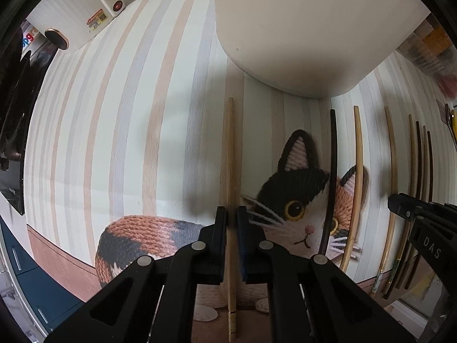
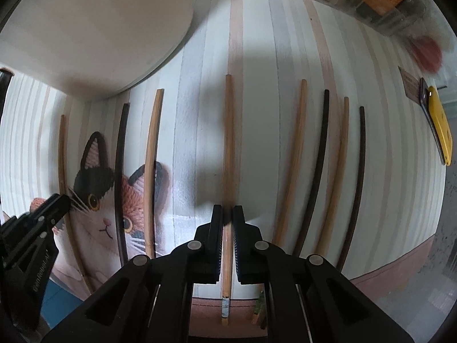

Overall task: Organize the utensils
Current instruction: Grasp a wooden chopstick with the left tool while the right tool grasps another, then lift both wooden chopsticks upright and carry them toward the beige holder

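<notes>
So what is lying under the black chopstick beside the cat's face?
The black chopstick lies on the striped cat-print mat, crossing the printed cat's orange cheek. The print directly beneath it is covered.

Dim, soft shadows — edges warped, maybe blurry.

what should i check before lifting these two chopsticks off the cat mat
1. Left gripper shut on its pale chopstick: ok.
2. Right gripper shut on its brown chopstick: ok.
3. Each pinched chopstick lies apart from its neighbours: ok.
4. Grippers apart from each other: ok.
5. White container close ahead: ok, though its opening is not visible.
6. Whether the two chopsticks match as a pair: cannot tell.
</notes>
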Available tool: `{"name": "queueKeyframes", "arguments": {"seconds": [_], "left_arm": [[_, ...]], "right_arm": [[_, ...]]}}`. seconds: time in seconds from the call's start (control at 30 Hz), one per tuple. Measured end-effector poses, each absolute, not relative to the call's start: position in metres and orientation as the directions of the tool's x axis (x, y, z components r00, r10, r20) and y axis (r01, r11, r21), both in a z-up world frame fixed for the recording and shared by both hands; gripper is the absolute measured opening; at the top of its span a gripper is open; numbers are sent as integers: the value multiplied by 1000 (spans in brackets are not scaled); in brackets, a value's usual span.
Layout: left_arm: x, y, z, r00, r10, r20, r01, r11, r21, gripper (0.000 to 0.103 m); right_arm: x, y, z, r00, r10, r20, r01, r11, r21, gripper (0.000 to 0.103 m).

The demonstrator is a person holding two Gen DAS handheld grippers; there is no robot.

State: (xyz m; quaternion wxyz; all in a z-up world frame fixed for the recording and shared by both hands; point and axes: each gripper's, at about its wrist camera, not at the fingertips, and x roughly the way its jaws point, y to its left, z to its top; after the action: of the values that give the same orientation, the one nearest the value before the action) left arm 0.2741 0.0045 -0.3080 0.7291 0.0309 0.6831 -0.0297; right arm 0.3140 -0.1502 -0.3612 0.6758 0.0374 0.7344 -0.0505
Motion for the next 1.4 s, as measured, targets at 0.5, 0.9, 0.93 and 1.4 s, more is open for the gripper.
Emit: {"name": "queueKeyframes", "arguments": {"seconds": [0.5,0.9,0.93,1.4], "left_arm": [[274,-4,-307,84,32,-996,104,994,41,4],[274,13,-261,194,23,-981,71,997,37,4],[273,16,-257,202,17,-979,68,997,32,4],[266,45,-193,337,-20,-941,-9,1000,-24,4]], "right_arm": [[314,-151,-362,-75,2,-997,145,989,-9,7],[298,-172,-325,52,74,-996,194,977,83,7],[297,-174,-322,61,81,-995,197,976,92,7],[294,-183,-264,200,127,-972,206,964,168,7]]}}
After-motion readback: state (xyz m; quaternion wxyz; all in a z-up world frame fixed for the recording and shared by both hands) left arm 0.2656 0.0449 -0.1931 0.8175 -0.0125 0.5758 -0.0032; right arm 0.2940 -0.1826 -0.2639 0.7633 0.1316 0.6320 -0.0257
